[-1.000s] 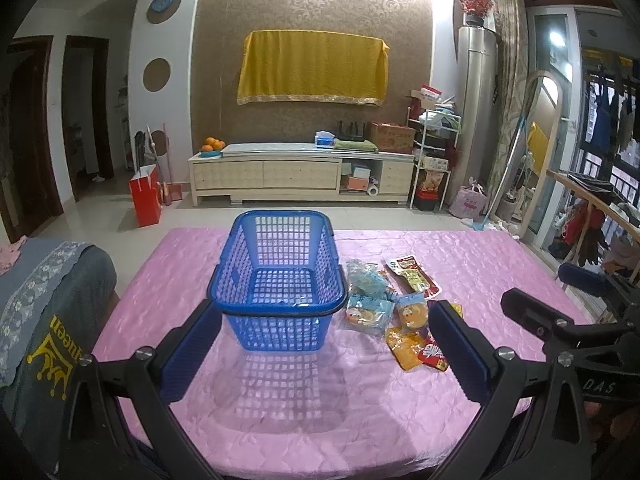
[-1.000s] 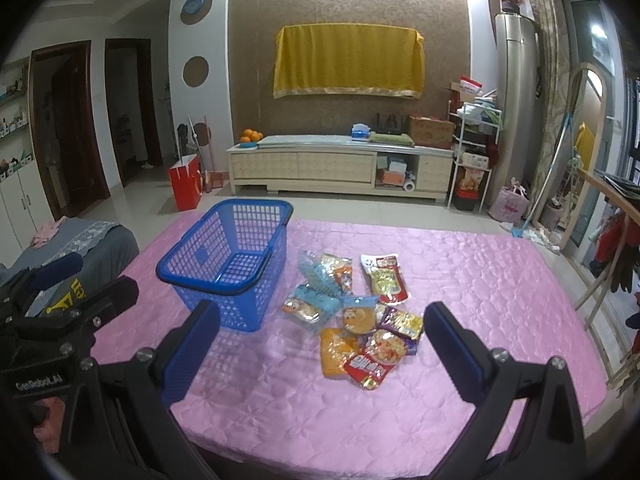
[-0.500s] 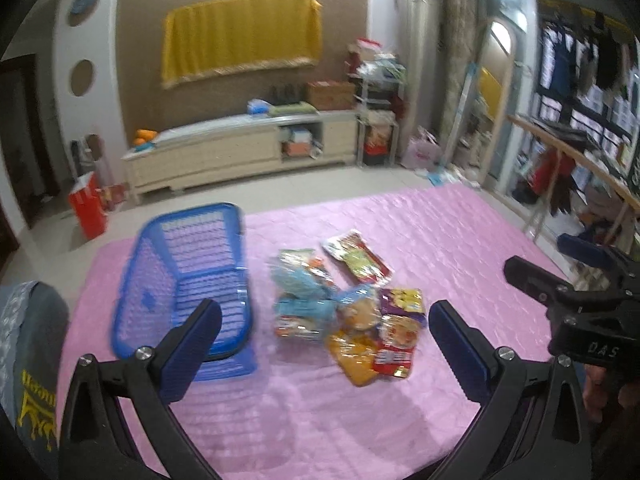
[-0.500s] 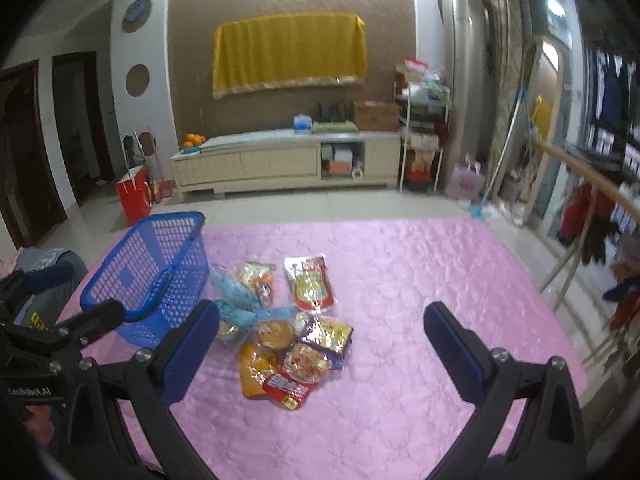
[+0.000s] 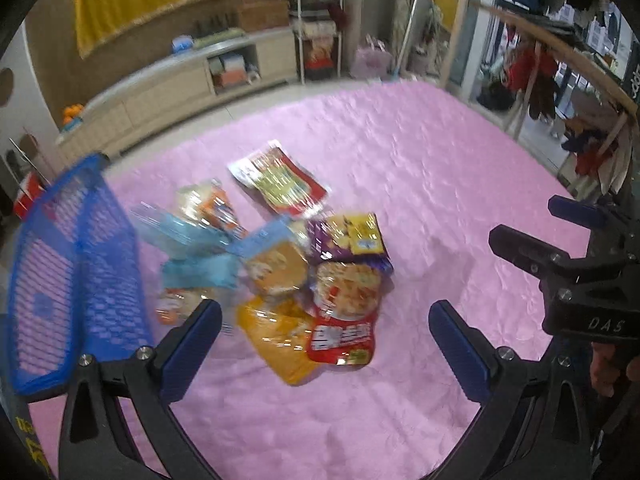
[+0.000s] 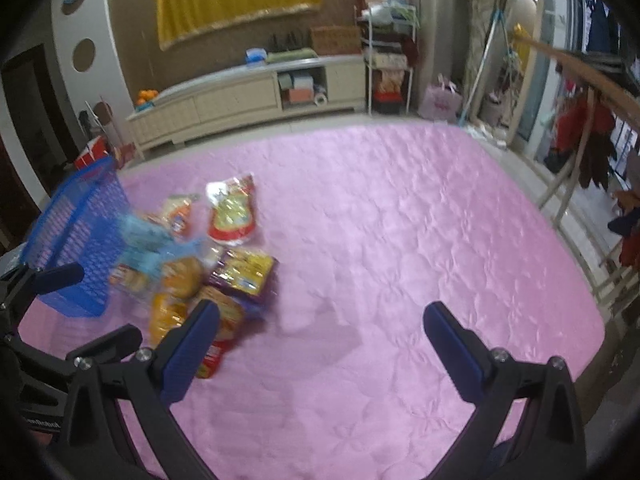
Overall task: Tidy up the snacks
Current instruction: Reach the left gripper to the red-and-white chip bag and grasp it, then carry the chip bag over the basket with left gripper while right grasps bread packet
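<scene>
Overhead, both grippers, left (image 5: 325, 332) and right (image 6: 321, 334), gape wide, empty; one blue basket (image 5: 72, 280); roughly eight snack packets (image 5: 280, 248).

Both grippers have been swung rightward and lowered: the blue basket (image 5: 76, 280) is now seen at the left edge, the snack packets (image 5: 304, 276) nearer and centred

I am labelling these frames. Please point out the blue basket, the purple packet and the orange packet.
blue basket (image 5: 76, 280), left wrist view, on its mesh side wall.
purple packet (image 5: 346, 236), left wrist view, on the middle of its front.
orange packet (image 5: 276, 338), left wrist view, on its upper front, beside the red packet (image 5: 344, 320).
</scene>
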Motion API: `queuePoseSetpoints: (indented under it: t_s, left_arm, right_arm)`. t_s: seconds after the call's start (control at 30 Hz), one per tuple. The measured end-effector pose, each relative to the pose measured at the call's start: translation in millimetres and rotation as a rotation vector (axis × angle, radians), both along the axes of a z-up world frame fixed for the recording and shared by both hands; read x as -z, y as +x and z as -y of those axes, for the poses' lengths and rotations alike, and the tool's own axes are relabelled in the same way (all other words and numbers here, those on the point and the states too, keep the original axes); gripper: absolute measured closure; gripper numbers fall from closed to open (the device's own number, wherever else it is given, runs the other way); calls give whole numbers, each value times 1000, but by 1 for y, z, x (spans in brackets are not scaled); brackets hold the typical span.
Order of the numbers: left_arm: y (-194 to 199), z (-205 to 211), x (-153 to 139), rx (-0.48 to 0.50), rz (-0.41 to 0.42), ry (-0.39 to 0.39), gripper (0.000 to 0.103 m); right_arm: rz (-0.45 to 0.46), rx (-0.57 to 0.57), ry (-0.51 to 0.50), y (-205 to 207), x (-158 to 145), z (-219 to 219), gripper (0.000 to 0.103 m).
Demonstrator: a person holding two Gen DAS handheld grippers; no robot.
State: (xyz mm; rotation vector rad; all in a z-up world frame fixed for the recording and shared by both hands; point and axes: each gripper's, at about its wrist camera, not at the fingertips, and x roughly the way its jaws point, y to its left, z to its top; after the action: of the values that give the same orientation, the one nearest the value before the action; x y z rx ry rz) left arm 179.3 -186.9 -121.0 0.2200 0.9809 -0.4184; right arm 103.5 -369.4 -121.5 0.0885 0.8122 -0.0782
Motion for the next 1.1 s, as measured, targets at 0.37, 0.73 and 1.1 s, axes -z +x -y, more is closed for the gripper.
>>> queuePoseSetpoints:
  t_s: [0.37, 0.73, 1.1]
  left_arm:
    - [34, 31, 66, 48, -158, 97, 16]
    - [35, 38, 83, 72, -174, 97, 60]
    - [11, -11, 33, -40, -71, -53, 75]
  right_arm:
    - [-104, 14, 9, 18, 44, 21, 2]
    - [-131, 18, -4, 21, 53, 21, 2]
    - [-95, -87, -18, 28, 32, -5, 2]
